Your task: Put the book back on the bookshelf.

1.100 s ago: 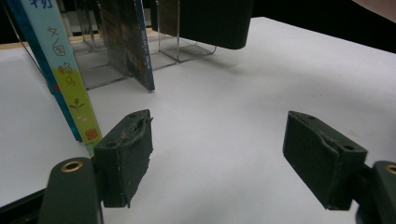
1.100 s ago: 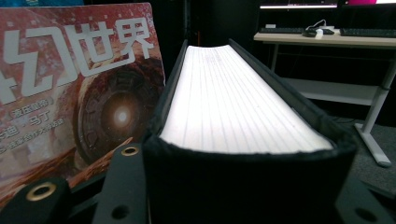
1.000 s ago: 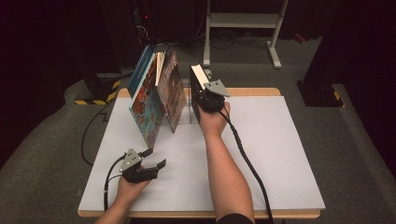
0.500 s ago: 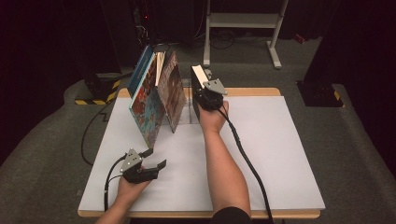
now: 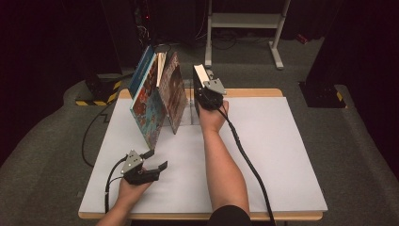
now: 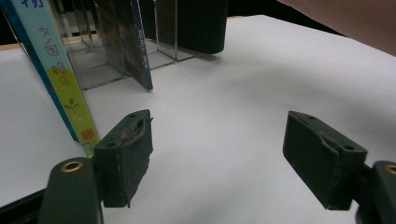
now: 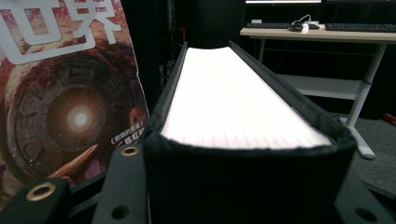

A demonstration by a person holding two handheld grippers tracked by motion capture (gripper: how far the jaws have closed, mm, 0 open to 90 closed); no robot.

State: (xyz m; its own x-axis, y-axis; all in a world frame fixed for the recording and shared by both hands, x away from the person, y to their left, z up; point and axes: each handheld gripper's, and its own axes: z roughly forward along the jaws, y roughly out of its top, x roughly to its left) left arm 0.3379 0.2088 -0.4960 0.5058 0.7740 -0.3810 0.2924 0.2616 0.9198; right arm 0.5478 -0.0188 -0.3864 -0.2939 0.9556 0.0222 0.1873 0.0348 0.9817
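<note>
Jaws of the right gripper [image 5: 205, 90] were clamped on a thick black book [image 7: 243, 126], held upright at the clear rack [image 5: 192, 109] near the table's [image 5: 291, 155] far edge, just beside two leaning books [image 5: 160, 101]; the left gripper [image 5: 153, 170] rested near the front edge, jaws apart, holding nothing.
</note>
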